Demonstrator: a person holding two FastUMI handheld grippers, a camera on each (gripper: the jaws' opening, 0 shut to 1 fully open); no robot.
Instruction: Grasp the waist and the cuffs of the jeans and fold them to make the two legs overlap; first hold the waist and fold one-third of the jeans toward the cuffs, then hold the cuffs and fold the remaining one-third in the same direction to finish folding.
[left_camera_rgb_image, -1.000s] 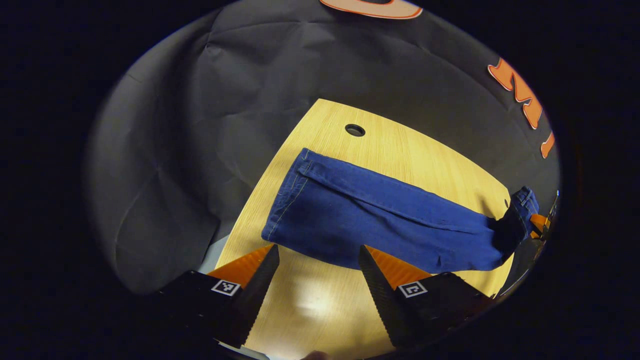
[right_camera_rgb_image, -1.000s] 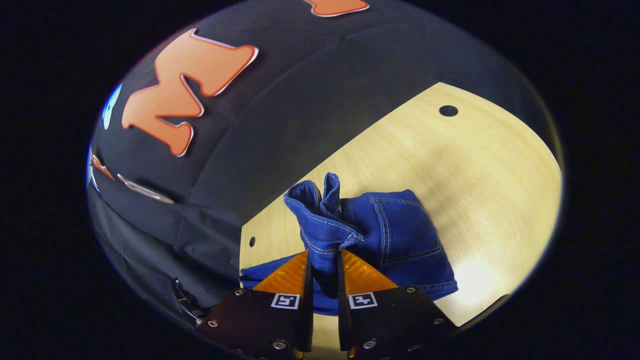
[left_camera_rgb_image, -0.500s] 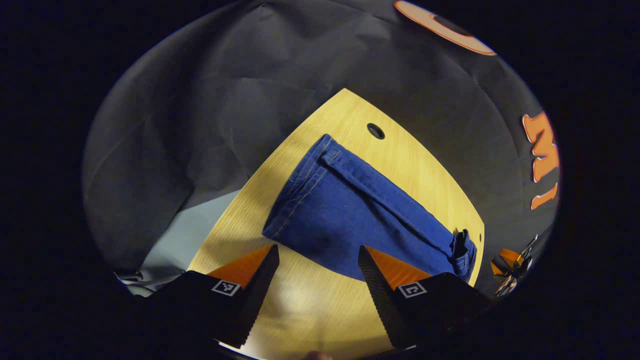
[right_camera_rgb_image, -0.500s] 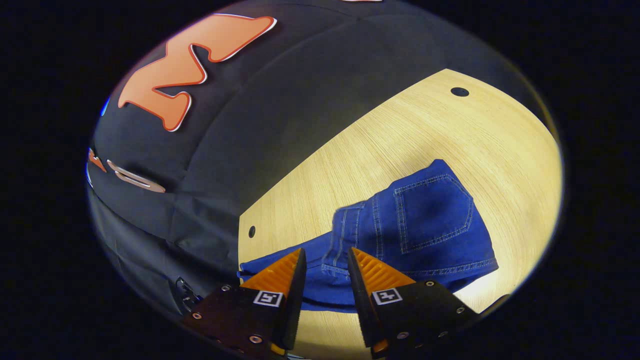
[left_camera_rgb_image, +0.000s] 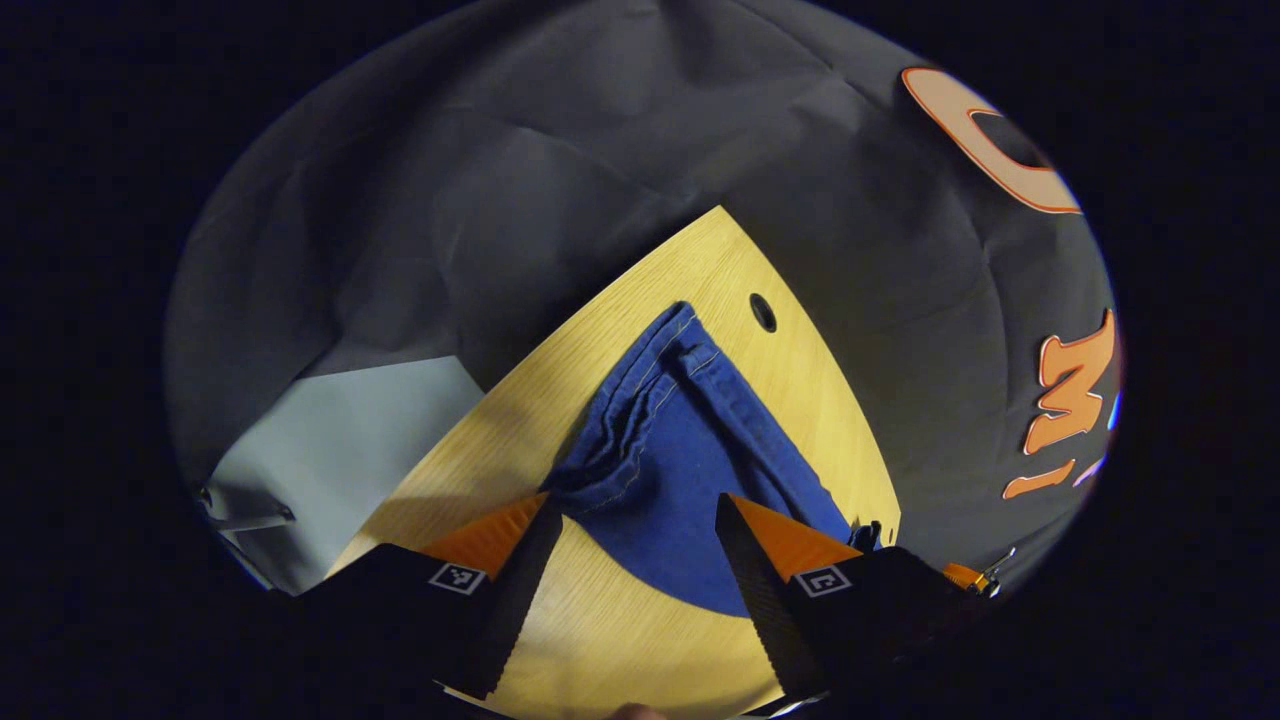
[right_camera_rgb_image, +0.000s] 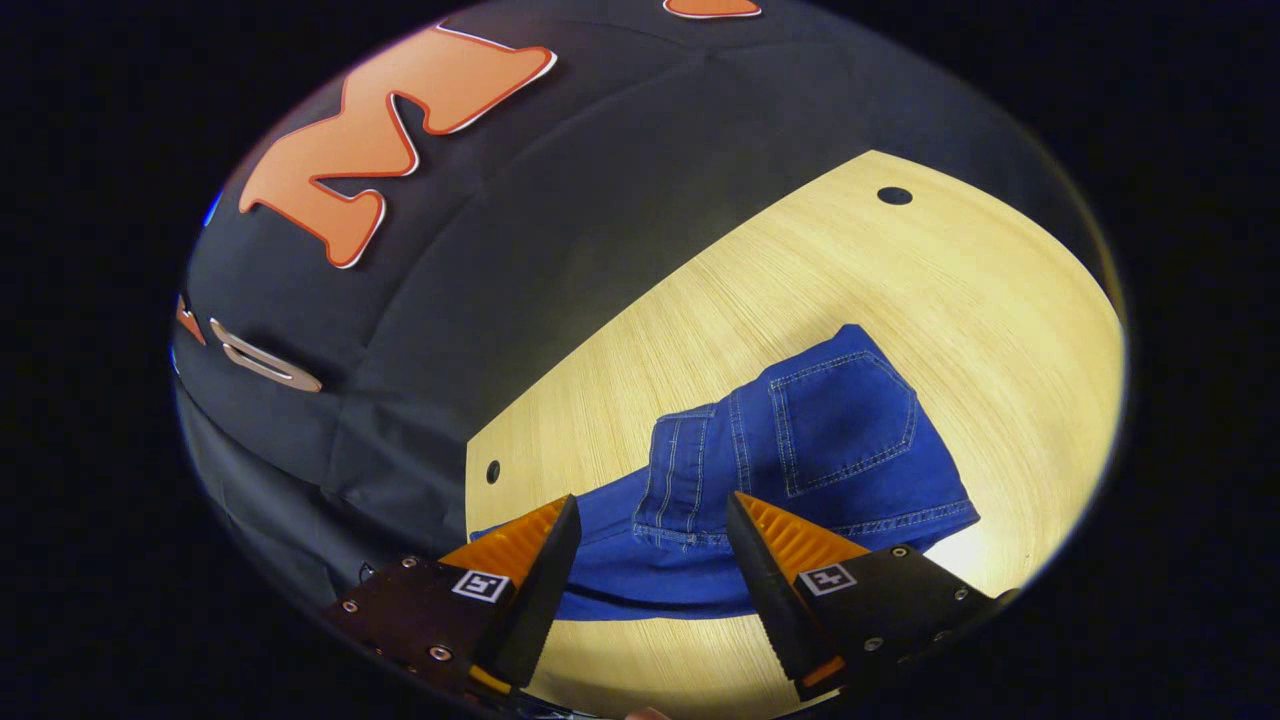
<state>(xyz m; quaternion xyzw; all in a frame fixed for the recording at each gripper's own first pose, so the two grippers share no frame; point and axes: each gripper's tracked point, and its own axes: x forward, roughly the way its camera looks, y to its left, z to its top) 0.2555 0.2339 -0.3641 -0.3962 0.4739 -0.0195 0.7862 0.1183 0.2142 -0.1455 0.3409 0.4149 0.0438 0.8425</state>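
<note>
— One pair of jeans, flat on the worktop?
— Yes. Waist folded over the legs, back pocket facing up in the right gripper view. Cuffs bunched near a hole in the left gripper view.
— Left gripper?
— Spread wide, pinching nothing, poised just short of the cuffs.
— Right gripper?
— Spread too, nothing between the fingers, hovering by the folded waist edge.
— Around that?
— Black cloth wall behind the worktop, pale floor off the left edge, two more holes in the right gripper view.
</note>
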